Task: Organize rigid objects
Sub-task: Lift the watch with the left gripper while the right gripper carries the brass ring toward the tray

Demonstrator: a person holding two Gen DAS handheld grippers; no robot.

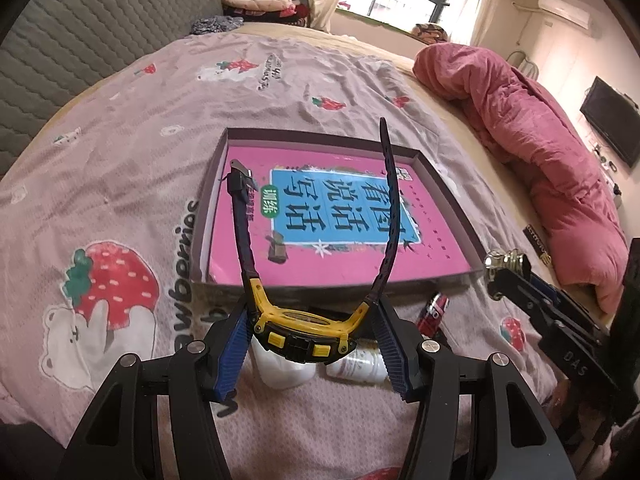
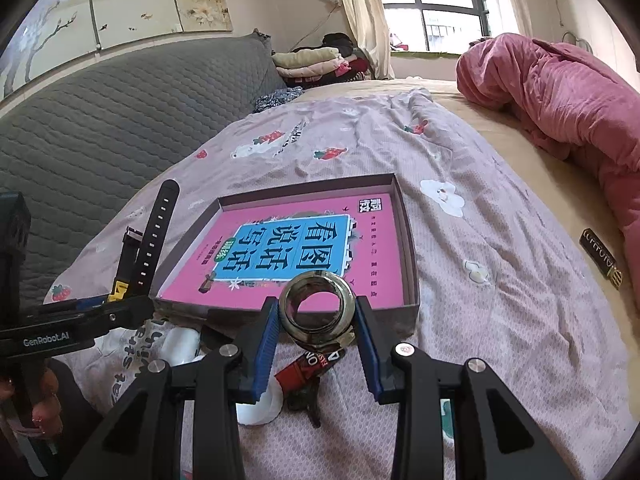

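Bedspread (image 1: 120, 128) with strawberry print, shallow box (image 1: 208, 208) holding pink book (image 1: 320, 216), left gripper (image 1: 312, 344) pinched yellow watch (image 1: 304, 332), right gripper (image 2: 316, 320) clamped metal ring (image 2: 316, 312), both near box.

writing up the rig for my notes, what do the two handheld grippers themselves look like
Both match: matte black plastic linkage arms with round silver pivot screws, ending in two flat fingers faced with ribbed blue rubber pads. See the left gripper and the right gripper in their own views. White lettering marks the bodies: "GenRobot.AI" on the left one's side in the right wrist view, "DAS" on the right one's in the left wrist view. No cables show.
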